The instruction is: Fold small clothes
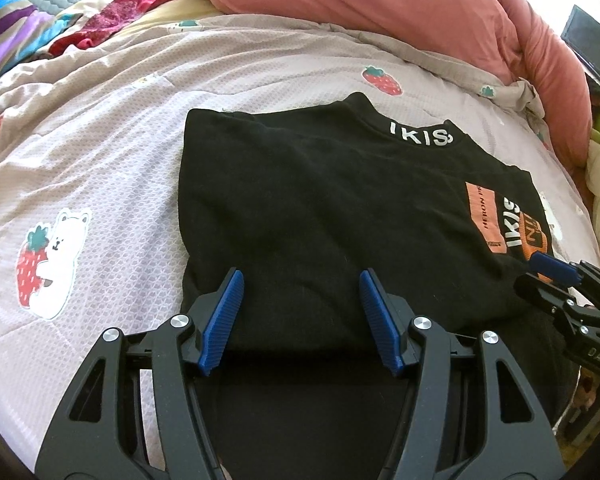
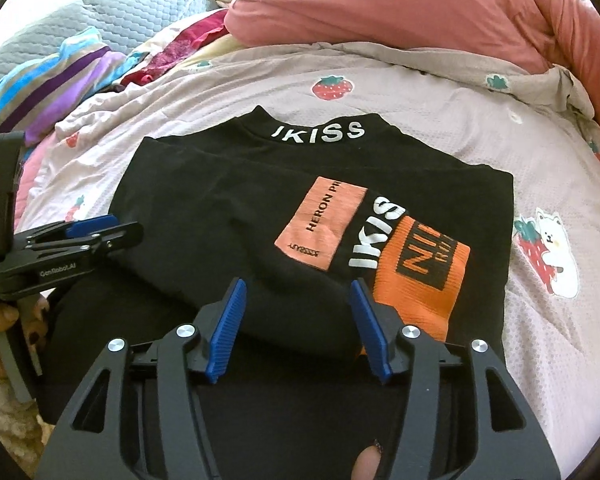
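A small black top (image 1: 332, 208) with white "IKISS" on the collar and orange patches lies folded on the bed, sides tucked in; it also shows in the right wrist view (image 2: 228, 208). My left gripper (image 1: 300, 280) is open, its blue pads over the top's near left hem, holding nothing. My right gripper (image 2: 296, 288) is open over the near right hem, beside the orange patch (image 2: 416, 276). Each gripper shows in the other's view: the right one (image 1: 556, 270) at the right edge, the left one (image 2: 96, 228) at the left edge.
The bed cover (image 1: 100, 160) is pale pink with strawberry and bear prints. A salmon duvet (image 1: 380, 4) is heaped at the back. Striped and red clothes (image 2: 60, 80) lie at the back left, with a grey quilted pillow (image 2: 140, 8) behind them.
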`<state>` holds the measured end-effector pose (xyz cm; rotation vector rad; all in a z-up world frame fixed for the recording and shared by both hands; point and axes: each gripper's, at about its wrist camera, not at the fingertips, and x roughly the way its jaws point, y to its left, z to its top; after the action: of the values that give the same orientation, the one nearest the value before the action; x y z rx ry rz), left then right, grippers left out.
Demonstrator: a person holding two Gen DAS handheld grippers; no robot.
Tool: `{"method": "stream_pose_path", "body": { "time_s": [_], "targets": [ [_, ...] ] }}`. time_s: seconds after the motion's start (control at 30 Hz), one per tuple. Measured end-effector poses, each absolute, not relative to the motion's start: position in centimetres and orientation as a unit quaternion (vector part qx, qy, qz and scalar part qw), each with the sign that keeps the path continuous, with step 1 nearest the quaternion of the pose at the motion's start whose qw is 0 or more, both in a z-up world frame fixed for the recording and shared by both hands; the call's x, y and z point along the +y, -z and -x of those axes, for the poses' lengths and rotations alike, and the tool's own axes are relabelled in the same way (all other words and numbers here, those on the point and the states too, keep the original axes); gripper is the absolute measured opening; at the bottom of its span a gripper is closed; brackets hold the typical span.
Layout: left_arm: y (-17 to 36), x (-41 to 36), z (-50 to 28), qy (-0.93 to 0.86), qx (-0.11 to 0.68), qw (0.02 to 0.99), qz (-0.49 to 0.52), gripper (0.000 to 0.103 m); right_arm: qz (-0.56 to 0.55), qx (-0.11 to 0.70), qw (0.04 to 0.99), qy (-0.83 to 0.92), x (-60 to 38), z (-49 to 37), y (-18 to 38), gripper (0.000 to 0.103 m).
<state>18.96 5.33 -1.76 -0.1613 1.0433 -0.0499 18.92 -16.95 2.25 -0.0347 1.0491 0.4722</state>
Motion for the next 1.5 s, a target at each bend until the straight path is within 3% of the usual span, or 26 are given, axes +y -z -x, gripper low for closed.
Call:
{"method": "stream_pose_path", "body": {
  "time_s": [0.47, 0.77, 0.83, 1.0, 1.5],
  "targets": [
    [-0.1, 5.2, -17.1, 0.019, 0.478, 0.874, 0.084, 0.056, -0.005, 0.485, 0.848, -0.214, -18.7, -17.8, -3.7, 0.077],
    [-2.8, 5.8, -14.7, 0.003, 0.447, 0.890, 0.087, 0.076, -0.014, 0.469, 0.858, -0.208, -19.8, -16.6, -5.1, 0.088],
    [-3.4, 6.0, -14.1, -0.002, 0.439, 0.894, 0.088, 0.087, -0.016, 0.466, 0.860, -0.207, -20.1, -16.3, -5.4, 0.089],
    [-4.9, 6.4, -12.4, -0.010, 0.423, 0.902, 0.089, 0.093, -0.025, 0.456, 0.865, -0.208, -20.6, -15.3, -6.3, 0.090],
    [-6.3, 8.2, -6.6, -0.038, 0.403, 0.908, 0.106, 0.093, -0.033, 0.430, 0.877, -0.211, -22.0, -12.4, -8.4, 0.093]
  ]
}}
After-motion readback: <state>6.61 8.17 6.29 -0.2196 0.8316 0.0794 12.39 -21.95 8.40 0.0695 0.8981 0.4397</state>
